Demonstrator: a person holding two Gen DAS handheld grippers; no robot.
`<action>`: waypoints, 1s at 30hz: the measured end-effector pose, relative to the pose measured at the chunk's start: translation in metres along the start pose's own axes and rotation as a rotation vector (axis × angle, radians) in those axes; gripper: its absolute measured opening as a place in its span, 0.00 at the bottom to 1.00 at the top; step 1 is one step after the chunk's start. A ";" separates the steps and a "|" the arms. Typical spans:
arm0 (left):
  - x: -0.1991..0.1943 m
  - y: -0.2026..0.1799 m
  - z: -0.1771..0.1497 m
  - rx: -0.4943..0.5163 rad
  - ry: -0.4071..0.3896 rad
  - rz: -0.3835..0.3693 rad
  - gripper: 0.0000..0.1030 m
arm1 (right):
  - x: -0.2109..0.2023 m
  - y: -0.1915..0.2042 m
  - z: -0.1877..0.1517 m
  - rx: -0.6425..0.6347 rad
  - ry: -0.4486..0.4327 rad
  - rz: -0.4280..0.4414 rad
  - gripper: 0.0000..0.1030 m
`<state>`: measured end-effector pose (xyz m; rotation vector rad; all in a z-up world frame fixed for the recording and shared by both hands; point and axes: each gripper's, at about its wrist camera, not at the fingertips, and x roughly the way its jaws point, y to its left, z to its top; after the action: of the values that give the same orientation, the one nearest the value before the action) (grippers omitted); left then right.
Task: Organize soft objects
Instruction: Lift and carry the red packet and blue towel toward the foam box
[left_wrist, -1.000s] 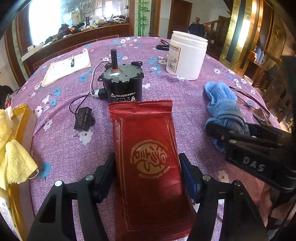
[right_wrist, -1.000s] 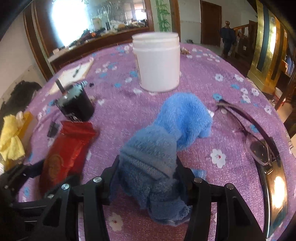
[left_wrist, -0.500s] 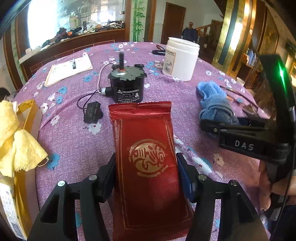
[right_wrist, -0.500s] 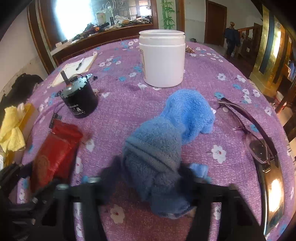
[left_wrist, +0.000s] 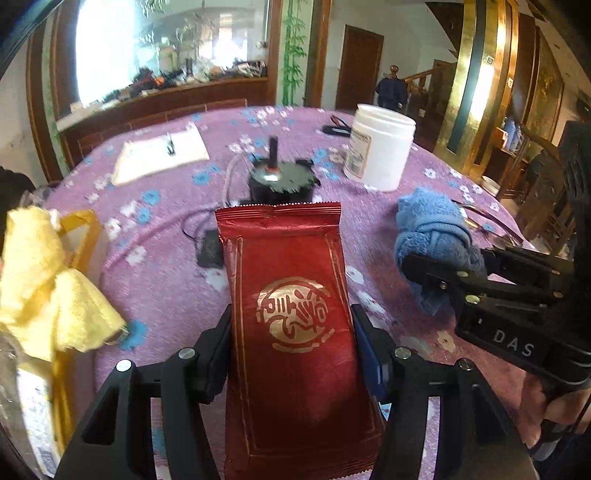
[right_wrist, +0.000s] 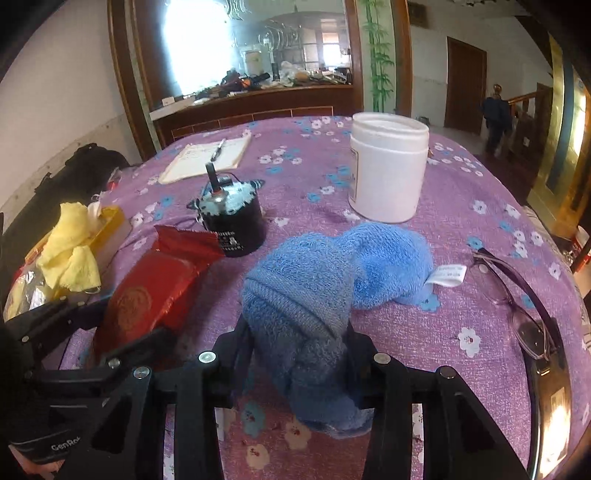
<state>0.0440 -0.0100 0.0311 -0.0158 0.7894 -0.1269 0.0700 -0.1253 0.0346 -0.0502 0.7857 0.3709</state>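
Observation:
My left gripper (left_wrist: 291, 343) is shut on a red foil packet (left_wrist: 291, 317) with a gold emblem and holds it above the purple flowered tablecloth (left_wrist: 166, 273). The packet also shows in the right wrist view (right_wrist: 147, 291). My right gripper (right_wrist: 295, 354) is shut on a rolled blue towel (right_wrist: 317, 280) and holds it off the cloth. The towel and right gripper show at the right of the left wrist view, the towel (left_wrist: 432, 229) and the gripper (left_wrist: 443, 273). A yellow cloth (left_wrist: 44, 288) hangs over a yellow box (left_wrist: 81, 229) at the table's left edge.
A black motor with a shaft (right_wrist: 232, 218) and its wired black plug (left_wrist: 210, 251) sit mid-table. A white plastic jar (right_wrist: 388, 170) stands behind the towel. Glasses (right_wrist: 524, 306) lie at the right. A notepad with a pen (right_wrist: 210, 155) lies at the far left.
Both grippers have lifted with their loads. The packet and the towel now sit higher above the cloth, and the yellow box at the left has come closer.

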 end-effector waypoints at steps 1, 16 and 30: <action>-0.001 0.002 0.001 0.001 -0.012 0.012 0.56 | -0.002 0.000 0.000 0.000 -0.010 0.004 0.44; -0.026 0.006 0.004 0.017 -0.157 0.120 0.56 | -0.025 0.018 0.004 -0.062 -0.158 0.058 0.44; -0.032 0.005 0.003 0.026 -0.192 0.158 0.56 | -0.033 0.023 0.002 -0.084 -0.204 0.065 0.44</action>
<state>0.0244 -0.0009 0.0558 0.0575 0.5942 0.0140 0.0421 -0.1133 0.0615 -0.0650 0.5713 0.4632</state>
